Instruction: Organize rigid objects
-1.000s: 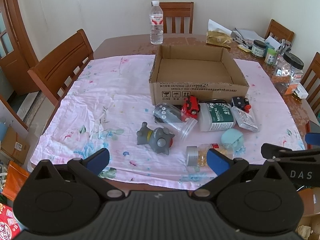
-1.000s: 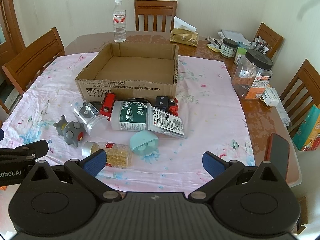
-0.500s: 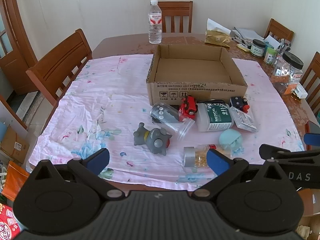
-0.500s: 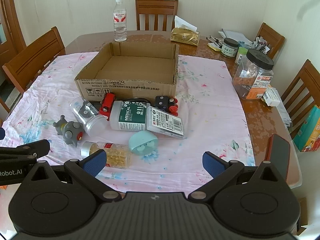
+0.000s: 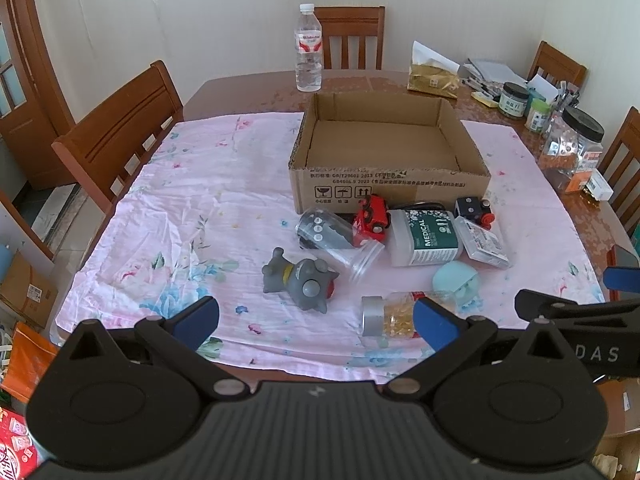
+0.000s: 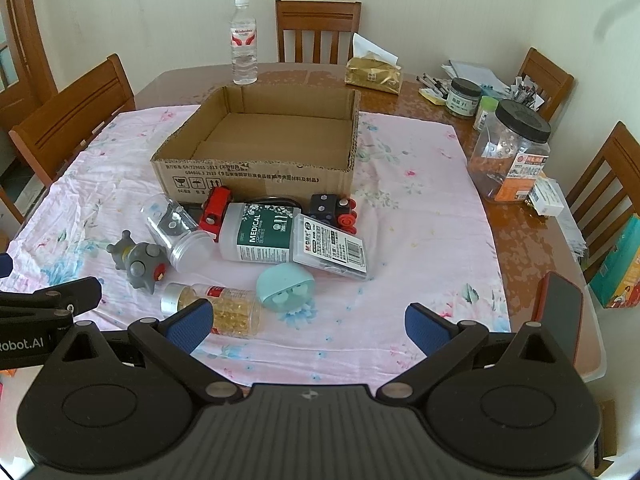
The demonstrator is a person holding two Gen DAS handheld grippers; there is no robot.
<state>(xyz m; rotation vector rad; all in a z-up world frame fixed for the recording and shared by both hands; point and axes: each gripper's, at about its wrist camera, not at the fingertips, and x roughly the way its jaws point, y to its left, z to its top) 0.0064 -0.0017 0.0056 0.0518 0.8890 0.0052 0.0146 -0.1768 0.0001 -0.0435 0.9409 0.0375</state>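
Note:
An open cardboard box stands mid-table, empty. In front of it lie a grey toy, a clear jar, a red toy car, a white MEDICAL bottle, a dark toy car, a clear flat case, a teal dome and a pill bottle. My left gripper and right gripper are open, empty, above the table's near edge.
A pink floral cloth covers the table. A water bottle, a gold tissue pack, jars and a phone stand at the back and right. Wooden chairs surround the table.
Both grippers have drawn back slightly from the table; the objects look a little farther away. Nothing on the table has moved.

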